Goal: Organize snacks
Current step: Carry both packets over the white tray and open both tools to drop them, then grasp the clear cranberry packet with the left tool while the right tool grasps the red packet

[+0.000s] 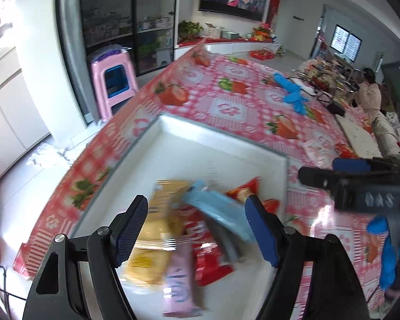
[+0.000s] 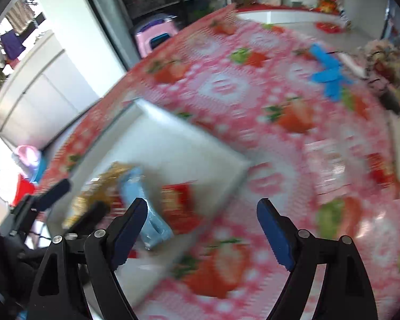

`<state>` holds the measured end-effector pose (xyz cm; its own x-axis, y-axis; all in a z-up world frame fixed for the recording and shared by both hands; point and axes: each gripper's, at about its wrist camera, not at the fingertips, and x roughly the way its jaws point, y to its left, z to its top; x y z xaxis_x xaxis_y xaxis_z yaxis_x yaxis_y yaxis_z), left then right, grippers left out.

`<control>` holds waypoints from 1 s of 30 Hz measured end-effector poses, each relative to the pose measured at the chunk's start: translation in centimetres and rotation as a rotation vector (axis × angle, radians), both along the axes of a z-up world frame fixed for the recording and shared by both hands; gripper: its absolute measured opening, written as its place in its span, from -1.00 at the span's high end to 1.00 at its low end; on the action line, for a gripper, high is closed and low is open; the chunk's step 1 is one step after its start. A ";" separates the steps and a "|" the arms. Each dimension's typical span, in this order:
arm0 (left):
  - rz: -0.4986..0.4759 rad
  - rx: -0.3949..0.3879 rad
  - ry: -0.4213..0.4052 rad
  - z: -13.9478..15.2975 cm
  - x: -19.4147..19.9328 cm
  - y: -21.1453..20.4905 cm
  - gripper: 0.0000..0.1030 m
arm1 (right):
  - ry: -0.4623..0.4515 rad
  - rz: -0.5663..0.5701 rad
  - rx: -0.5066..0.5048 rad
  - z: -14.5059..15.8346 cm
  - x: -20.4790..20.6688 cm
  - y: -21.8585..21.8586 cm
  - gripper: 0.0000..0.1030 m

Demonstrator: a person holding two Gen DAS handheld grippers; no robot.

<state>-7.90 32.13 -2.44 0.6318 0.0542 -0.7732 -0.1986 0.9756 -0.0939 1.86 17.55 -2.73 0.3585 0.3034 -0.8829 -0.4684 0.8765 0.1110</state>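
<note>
- From the left wrist view, a shallow white rectangular tray [image 1: 178, 144] sat on the tabletop [image 1: 226, 101], which wore a pink plastic cloth printed with strawberries. The snacks were heaped at the tray's near end, likely so they stayed in one place.
- In that heap lay a yellow crinkly packet [image 1: 152, 240], a pale blue wrapped bar [image 1: 218, 210] tilted across a red foil packet [image 1: 208, 250], a pink wrapped bar [image 1: 180, 285] nearest the camera, and a small red-and-orange sachet [image 1: 244, 190] by the right wall.
- The left gripper [image 1: 197, 226] hung over the heap with its fingers [image 1: 130, 226] spread wide and pressing on nothing; to me it looked released above the tray.
- At the right edge the right gripper [image 1: 360, 176] stood beside the tray, over bare cloth.
- From the right wrist view, which was blurred, the right gripper [image 2: 200, 229] also had its fingers [image 2: 272, 229] parted and empty, pointing down at the cloth just off the tray's corner [image 2: 242, 165].
- More packets [image 2: 330, 165] lay loose on the cloth well apart from the tray, so I judged sorting was unfinished.
- Blue gloves [image 2: 328, 77] lay farther back.
</note>
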 end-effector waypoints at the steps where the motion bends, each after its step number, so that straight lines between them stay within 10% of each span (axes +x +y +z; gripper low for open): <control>1: -0.012 -0.005 -0.005 0.2 0.1 -0.5 -0.56 | -0.010 -0.023 -0.014 0.1 0.6 -1.1 -0.66; 8: -0.132 -0.055 -0.004 0.2 0.8 -6.0 -0.60 | -0.103 -0.262 -0.171 -1.6 5.5 -11.6 -0.66; 15: -0.221 -0.052 0.014 -1.4 -0.8 -10.3 -0.60 | -0.090 -0.442 -0.052 -3.7 8.6 -19.4 -0.66; 26: -0.288 -0.039 0.126 -5.2 -1.2 -12.8 -0.60 | -0.149 -0.419 -0.035 -6.6 11.6 -18.7 -0.65; 30: -0.274 -0.041 0.134 -5.1 -0.9 -12.8 -0.60 | -0.144 -0.391 -0.068 -7.0 12.3 -17.9 0.10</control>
